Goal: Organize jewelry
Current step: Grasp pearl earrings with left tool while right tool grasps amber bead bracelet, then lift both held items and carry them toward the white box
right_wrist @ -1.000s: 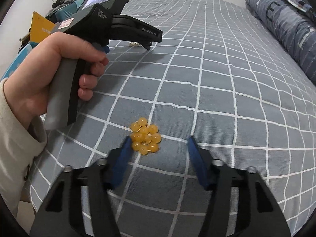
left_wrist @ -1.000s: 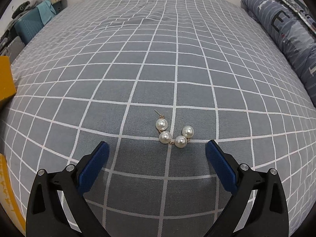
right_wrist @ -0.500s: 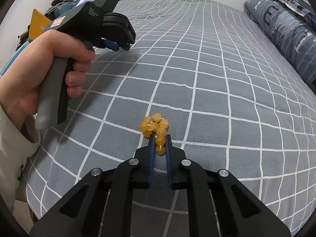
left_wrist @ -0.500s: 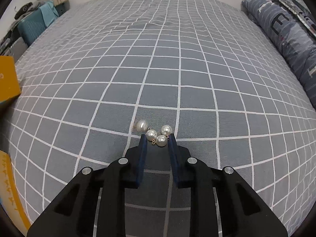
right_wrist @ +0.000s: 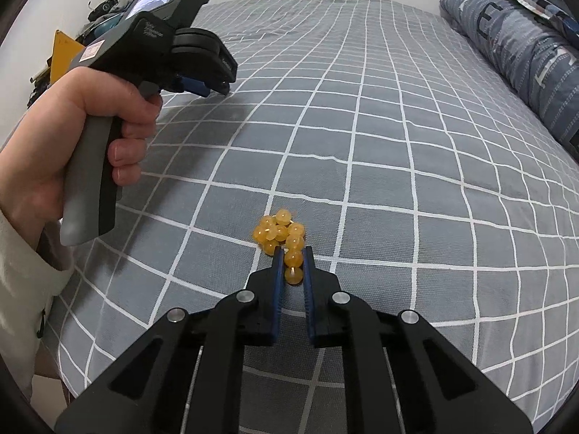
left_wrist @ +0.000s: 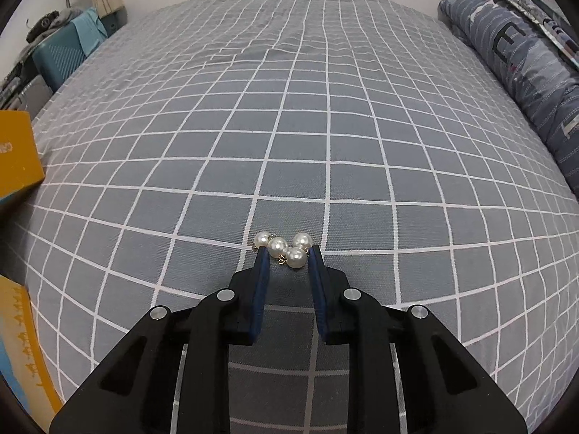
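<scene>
White pearl earrings (left_wrist: 286, 247) with thin gold links sit between the tips of my left gripper (left_wrist: 287, 253), which is shut on them just above the grey checked bedsheet (left_wrist: 325, 126). A yellow bead bracelet (right_wrist: 282, 237) hangs bunched from my right gripper (right_wrist: 292, 253), which is shut on its lower beads. The left gripper also shows in the right wrist view (right_wrist: 202, 83), held in a hand at the upper left, fingers closed; the pearls are hidden there.
A rolled blue-grey quilt (left_wrist: 524, 83) lies along the right side of the bed. Orange boxes (left_wrist: 16, 159) and a teal bag (left_wrist: 61, 61) stand off the bed's left edge. The person's hand and sleeve (right_wrist: 32, 195) fill the left of the right wrist view.
Both grippers went from wide open around their jewelry to shut on it. The pearls and the beads have lifted slightly off the sheet with the grippers.
</scene>
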